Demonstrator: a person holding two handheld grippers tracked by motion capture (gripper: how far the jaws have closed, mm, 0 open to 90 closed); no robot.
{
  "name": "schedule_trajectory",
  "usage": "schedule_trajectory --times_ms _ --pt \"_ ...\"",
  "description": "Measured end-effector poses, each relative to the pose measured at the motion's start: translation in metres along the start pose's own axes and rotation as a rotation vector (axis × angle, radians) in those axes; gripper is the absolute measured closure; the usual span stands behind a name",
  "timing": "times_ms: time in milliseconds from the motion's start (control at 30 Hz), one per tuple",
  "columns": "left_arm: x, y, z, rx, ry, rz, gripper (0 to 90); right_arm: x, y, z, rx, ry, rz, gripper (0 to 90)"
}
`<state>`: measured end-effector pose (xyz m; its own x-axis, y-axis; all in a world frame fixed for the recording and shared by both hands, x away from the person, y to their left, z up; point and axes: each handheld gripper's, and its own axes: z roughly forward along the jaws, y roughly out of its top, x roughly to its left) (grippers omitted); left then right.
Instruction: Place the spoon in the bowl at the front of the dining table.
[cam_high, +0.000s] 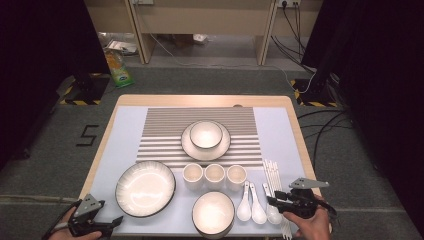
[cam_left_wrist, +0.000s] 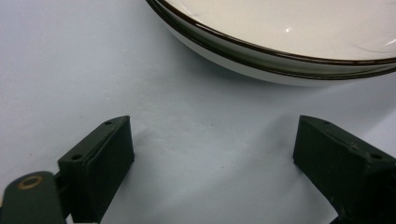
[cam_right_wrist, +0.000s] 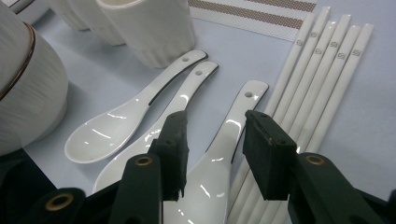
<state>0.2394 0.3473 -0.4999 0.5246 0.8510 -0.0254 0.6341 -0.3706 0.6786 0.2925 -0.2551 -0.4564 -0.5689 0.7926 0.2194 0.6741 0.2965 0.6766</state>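
Three white spoons lie side by side on the pale blue mat (cam_high: 125, 125). My right gripper (cam_high: 272, 201) (cam_right_wrist: 215, 121) hovers low over the rightmost spoon (cam_high: 274, 216) (cam_right_wrist: 238, 105). Its jaws stand either side of that spoon's handle with a gap on each side, so it is open. The other two spoons (cam_high: 244, 205) (cam_right_wrist: 116, 126) lie just to its left. At the table's near left corner my left gripper (cam_high: 117, 221) (cam_left_wrist: 212, 135) is open wide above bare mat, a short way from the rim of the large dark-edged plate (cam_high: 145, 187) (cam_left_wrist: 280, 51).
Several white chopsticks (cam_high: 272, 172) (cam_right_wrist: 322, 60) lie right of the spoons, close to my right jaw. Three cups (cam_high: 214, 175) (cam_right_wrist: 149, 28) stand behind them, and a bowl (cam_high: 213, 212) (cam_right_wrist: 28, 88) to their left. A plate (cam_high: 187, 145) carrying a bowl (cam_high: 206, 134) sits on the striped placemat.
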Motion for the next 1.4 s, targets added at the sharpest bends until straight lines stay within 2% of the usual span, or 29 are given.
schedule_trajectory --times_ms 333,667,900,1133,1300,1367,1400 --pt "0.0 0.0 0.0 -0.006 0.001 -0.004 10.8 -0.002 -0.005 -0.004 0.003 -0.005 0.021 61.5" --pt "0.0 -0.001 0.0 -0.008 0.0 -0.003 10.8 -0.002 -0.001 0.015 0.049 -0.018 0.019 62.1" --pt "0.0 -0.001 0.0 -0.01 0.0 -0.003 10.8 -0.004 -0.001 0.024 0.054 -0.016 0.019 63.7" --pt "0.0 -0.001 0.0 -0.012 -0.001 -0.004 10.8 0.002 0.003 0.032 0.088 -0.037 -0.014 64.4" --pt "0.0 -0.001 0.0 -0.013 -0.001 -0.004 10.8 0.003 0.005 0.034 0.098 -0.05 -0.016 67.1" --pt "0.0 -0.001 0.0 -0.013 -0.001 -0.004 10.8 0.002 0.005 0.034 0.099 -0.046 -0.002 68.5" --pt "0.0 -0.001 0.0 -0.014 0.0 -0.005 10.8 0.001 0.005 0.034 0.098 -0.047 0.008 73.7"
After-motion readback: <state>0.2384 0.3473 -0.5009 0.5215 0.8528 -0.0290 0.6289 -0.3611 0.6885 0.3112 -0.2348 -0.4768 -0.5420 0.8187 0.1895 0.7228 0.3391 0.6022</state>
